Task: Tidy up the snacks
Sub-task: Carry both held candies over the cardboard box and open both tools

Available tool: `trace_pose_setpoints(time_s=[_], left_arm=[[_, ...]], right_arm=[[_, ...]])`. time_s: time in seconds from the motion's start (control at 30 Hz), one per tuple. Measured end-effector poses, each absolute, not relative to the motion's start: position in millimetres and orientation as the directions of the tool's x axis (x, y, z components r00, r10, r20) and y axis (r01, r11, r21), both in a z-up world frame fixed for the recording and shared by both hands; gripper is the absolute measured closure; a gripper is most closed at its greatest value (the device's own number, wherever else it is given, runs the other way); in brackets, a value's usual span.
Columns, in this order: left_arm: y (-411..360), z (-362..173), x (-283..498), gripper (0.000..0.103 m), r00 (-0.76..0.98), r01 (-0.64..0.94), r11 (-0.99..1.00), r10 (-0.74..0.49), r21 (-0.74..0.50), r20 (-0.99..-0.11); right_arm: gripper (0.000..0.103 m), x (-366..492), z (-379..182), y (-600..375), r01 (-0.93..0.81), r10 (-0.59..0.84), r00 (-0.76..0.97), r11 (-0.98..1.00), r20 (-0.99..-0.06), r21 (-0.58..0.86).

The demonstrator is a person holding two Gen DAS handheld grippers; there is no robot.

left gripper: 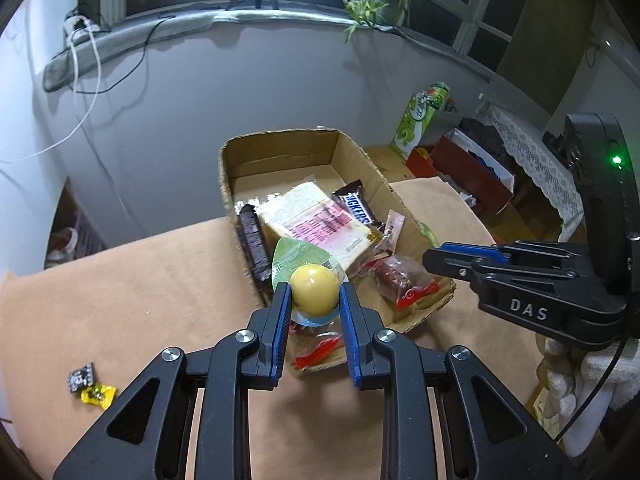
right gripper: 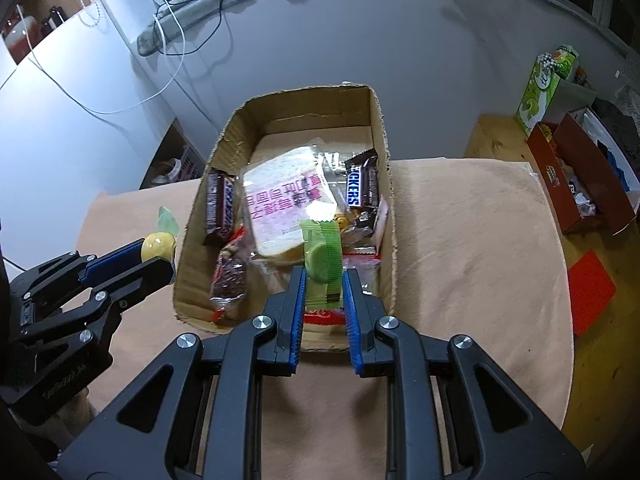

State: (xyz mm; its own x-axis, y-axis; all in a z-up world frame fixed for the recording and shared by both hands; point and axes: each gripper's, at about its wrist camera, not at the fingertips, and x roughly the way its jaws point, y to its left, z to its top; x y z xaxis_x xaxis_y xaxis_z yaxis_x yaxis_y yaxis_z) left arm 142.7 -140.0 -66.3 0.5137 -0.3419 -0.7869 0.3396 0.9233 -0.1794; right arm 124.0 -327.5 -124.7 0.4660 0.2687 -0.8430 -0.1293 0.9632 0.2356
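Note:
A cardboard box (left gripper: 280, 148) (right gripper: 384, 128) stands on the tan table and holds a wrapped sandwich (left gripper: 316, 220) (right gripper: 280, 208), Snickers bars (left gripper: 358, 206) (right gripper: 362, 188) and other wrapped snacks. My left gripper (left gripper: 314, 294) (right gripper: 160, 250) is shut on a yellow jelly cup (left gripper: 314, 290) (right gripper: 158, 244) with a green lid, held above the box's near left corner. My right gripper (right gripper: 324, 276) (left gripper: 430, 260) is shut on a green wrapped snack (right gripper: 322, 258), held over the box's near end.
Two small candies (left gripper: 90, 386) lie on the table at the left. A red box (right gripper: 580, 184) and a green carton (right gripper: 540, 84) stand on the floor to the right. The wall is close behind the box.

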Motion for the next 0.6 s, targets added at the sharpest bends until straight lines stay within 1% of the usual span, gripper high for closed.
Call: trace_pose_setpoints(time_s=[0.6], left_arm=[[-157.8, -70.0, 153.3, 0.079, 0.500, 0.345, 0.923, -0.332, -0.167, -0.800]], right_arm=[[0.083, 127.8, -131.8, -333.1, -0.122, 0.277, 0.449, 0.961, -0.849, 0.249]])
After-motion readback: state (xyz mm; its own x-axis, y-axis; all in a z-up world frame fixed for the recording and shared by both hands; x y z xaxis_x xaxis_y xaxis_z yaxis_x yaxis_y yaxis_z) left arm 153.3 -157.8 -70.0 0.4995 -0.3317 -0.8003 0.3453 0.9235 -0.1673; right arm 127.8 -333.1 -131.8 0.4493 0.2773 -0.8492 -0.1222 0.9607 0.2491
